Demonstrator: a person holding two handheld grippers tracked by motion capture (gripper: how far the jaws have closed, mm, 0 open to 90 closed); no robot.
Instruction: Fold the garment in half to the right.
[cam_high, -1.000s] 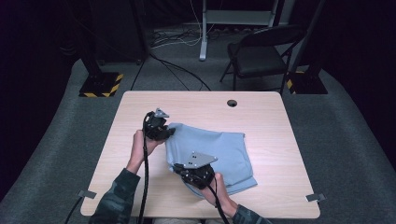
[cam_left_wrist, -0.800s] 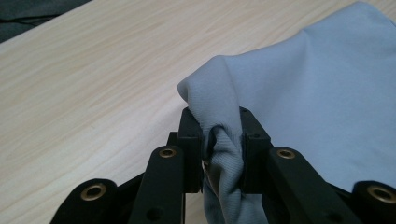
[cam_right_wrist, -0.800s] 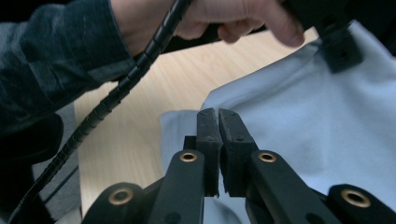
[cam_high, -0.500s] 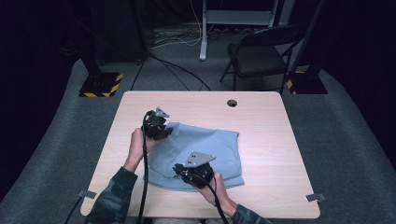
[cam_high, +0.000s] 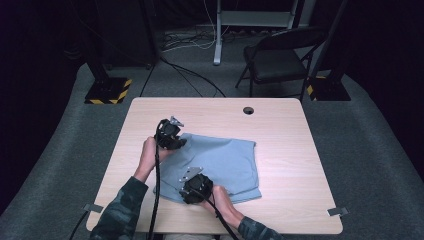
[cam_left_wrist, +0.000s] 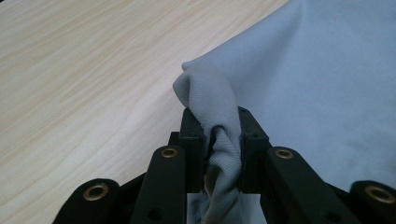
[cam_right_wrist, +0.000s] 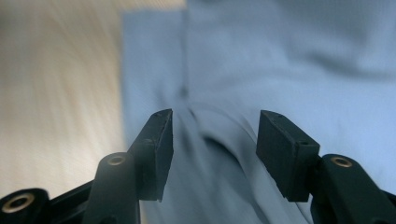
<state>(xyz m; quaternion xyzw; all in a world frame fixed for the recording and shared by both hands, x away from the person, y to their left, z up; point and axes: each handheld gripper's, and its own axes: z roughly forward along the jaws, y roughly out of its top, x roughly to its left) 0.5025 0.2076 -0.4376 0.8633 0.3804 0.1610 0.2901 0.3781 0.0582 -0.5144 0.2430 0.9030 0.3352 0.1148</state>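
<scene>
A light blue cloth (cam_high: 220, 162) lies folded on the wooden table (cam_high: 280, 130), roughly in the middle. My left gripper (cam_high: 179, 141) sits at the cloth's far left corner and is shut on a bunched fold of the blue cloth (cam_left_wrist: 219, 116), which stands up between its jaws. My right gripper (cam_high: 187, 177) hovers over the near left part of the cloth; in the right gripper view it (cam_right_wrist: 212, 140) is open, with wrinkled blue cloth (cam_right_wrist: 289, 70) below and between the fingers (cam_right_wrist: 156, 144). That view is motion-blurred.
Bare wood (cam_left_wrist: 84, 70) lies left of the cloth. A round cable hole (cam_high: 248, 110) is near the table's far edge. Beyond the table stand a folding chair (cam_high: 280, 55), a stand with striped base (cam_high: 107, 90) and floor cables (cam_high: 190, 75).
The cloth has been drawn toward the near left and lies flatter. My right gripper has shifted slightly back toward the person, over the cloth's near left part. The left gripper barely moved.
</scene>
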